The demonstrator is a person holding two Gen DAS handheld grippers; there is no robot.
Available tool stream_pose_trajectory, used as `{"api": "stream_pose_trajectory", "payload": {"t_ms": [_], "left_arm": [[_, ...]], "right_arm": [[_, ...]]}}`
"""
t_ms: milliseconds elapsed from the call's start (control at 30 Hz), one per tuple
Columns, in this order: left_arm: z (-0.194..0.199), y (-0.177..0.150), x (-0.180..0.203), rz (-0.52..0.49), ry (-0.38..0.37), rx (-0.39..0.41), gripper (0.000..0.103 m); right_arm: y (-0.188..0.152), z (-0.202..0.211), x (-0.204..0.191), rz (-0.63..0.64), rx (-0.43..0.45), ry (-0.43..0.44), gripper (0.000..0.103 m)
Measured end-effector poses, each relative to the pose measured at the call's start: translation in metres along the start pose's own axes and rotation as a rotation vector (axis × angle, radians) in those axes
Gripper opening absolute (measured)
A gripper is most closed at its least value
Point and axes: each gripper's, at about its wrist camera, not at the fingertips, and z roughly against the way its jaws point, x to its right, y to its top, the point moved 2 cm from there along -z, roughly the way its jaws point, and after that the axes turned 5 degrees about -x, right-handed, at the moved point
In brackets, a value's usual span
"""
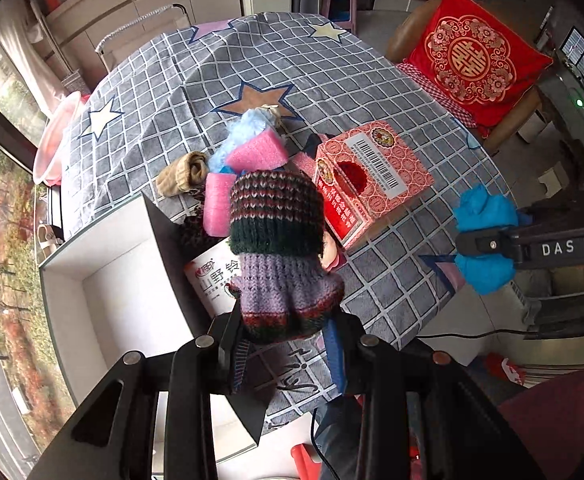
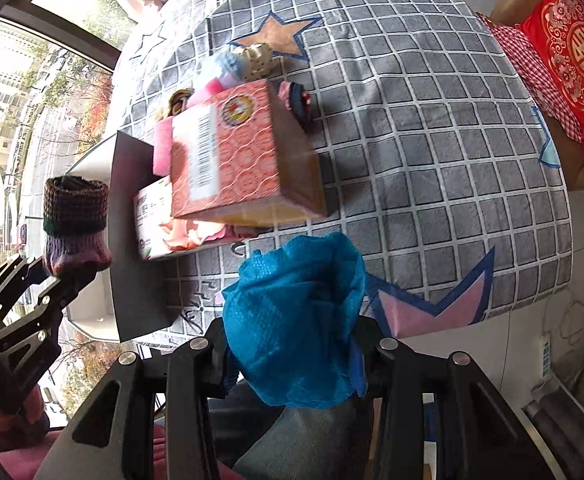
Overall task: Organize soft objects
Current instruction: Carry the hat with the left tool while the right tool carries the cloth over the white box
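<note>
Gripping a striped knitted wool sock (image 1: pixel 281 252) w/ my left gripper (image 1: pixel 287 332), fingers clamped on its lower end, lifted clear of the grey checked star-print tablecloth (image 1: pixel 219 60), just left of the red patterned cardboard box (image 1: pixel 372 176). My right gripper (image 2: pixel 296 356) is clenched on a crumpled blue mesh cloth (image 2: pixel 296 320), raised in front of that box. Pink foam blocks (image 1: pixel 257 152) & a beige rolled sock (image 1: pixel 183 174) lie behind-left of the box; open white box (image 1: pixel 127 300) sits left of it.

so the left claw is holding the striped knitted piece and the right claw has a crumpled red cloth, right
Not quite. The left claw does hold the striped knitted piece, but the crumpled cloth in the right claw is blue, not red, as the right wrist view shows.
</note>
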Motion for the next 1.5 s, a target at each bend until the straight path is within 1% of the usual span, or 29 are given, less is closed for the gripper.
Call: {"api": "stream_pose_trajectory", "payload": {"t_ms": [133,333,533,733,933,1067,1167,1233,1367,1500], "left_arm": [[0.01,-0.015,-0.021,0.042,0.013,0.022,0.036],[0.027,-0.038,-0.053,0.122,0.039,0.078,0.036],[0.042,-0.06,-0.089,0.237,0.09,0.131,0.036],[0.046,-0.079,-0.123,0.368,0.105,0.147,0.036],[0.045,-0.093,-0.142,0.438,0.101,0.15,0.036],[0.043,-0.096,-0.149,0.459,0.105,0.149,0.036],[0.041,-0.098,-0.151,0.463,0.112,0.145,0.036],[0.039,-0.099,-0.153,0.471,0.115,0.14,0.036],[0.037,-0.102,-0.159,0.49,0.119,0.135,0.036],[0.032,-0.106,-0.161,0.49,0.123,0.12,0.036]], "right_arm": [[-0.007,0.0,-0.029,0.052,0.01,0.005,0.043],[-0.007,-0.001,-0.083,0.186,0.019,-0.004,0.043],[-0.002,-0.003,-0.137,0.337,0.023,-0.023,0.043],[0.003,-0.002,-0.18,0.453,0.033,-0.045,0.043],[0.015,-0.005,-0.209,0.515,0.021,-0.045,0.043],[0.02,-0.003,-0.234,0.553,0.037,-0.034,0.043],[0.016,-0.008,-0.249,0.586,0.035,-0.033,0.043],[0.011,-0.015,-0.252,0.601,0.012,-0.033,0.043],[0.005,-0.03,-0.25,0.592,-0.039,-0.028,0.043],[0.005,-0.034,-0.251,0.588,-0.046,-0.036,0.043]]}}
